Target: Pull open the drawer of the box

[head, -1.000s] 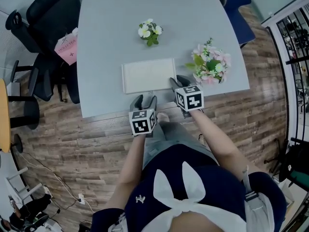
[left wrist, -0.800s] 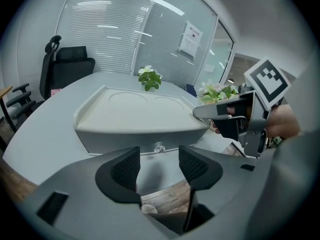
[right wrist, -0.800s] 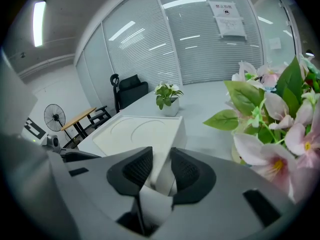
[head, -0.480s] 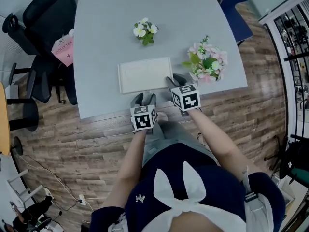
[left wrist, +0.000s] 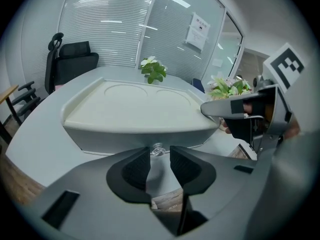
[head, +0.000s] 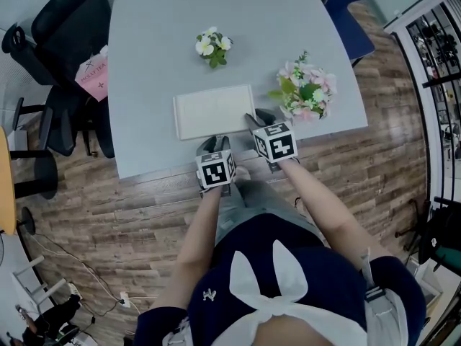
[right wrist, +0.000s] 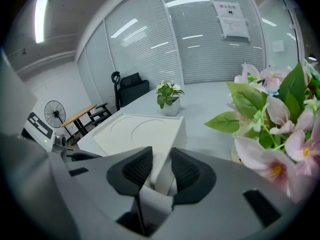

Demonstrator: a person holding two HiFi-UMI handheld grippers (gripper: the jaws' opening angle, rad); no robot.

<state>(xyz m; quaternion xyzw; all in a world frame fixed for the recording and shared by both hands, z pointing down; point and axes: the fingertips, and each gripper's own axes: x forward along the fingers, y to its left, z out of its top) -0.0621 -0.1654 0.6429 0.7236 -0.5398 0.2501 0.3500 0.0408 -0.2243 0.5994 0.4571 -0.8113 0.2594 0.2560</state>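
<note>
A flat white box (head: 212, 112) lies on the grey table (head: 151, 150), its front face toward me. In the left gripper view a small clear knob (left wrist: 157, 149) sticks out of the box's (left wrist: 135, 109) front. My left gripper (left wrist: 160, 154) sits at that knob, which shows in the gap at the jaw tips. The jaws have just been closing, and the pads stand a little off the knob. In the head view the left gripper (head: 215, 145) is at the box's front edge. My right gripper (right wrist: 161, 156) is shut on the box's (right wrist: 140, 131) right front corner, also seen from the head (head: 256, 118).
A small pot of white flowers (head: 212, 47) stands behind the box. A pink bouquet (head: 304, 94) crowds the right gripper's right side. Black office chairs (head: 65, 27) and a pink bag (head: 94, 74) stand left of the table, a blue chair (head: 346, 13) at its far right.
The left gripper has moved a little toward the box's front and its jaws have narrowed around the knob. The right gripper has stayed on the corner.
</note>
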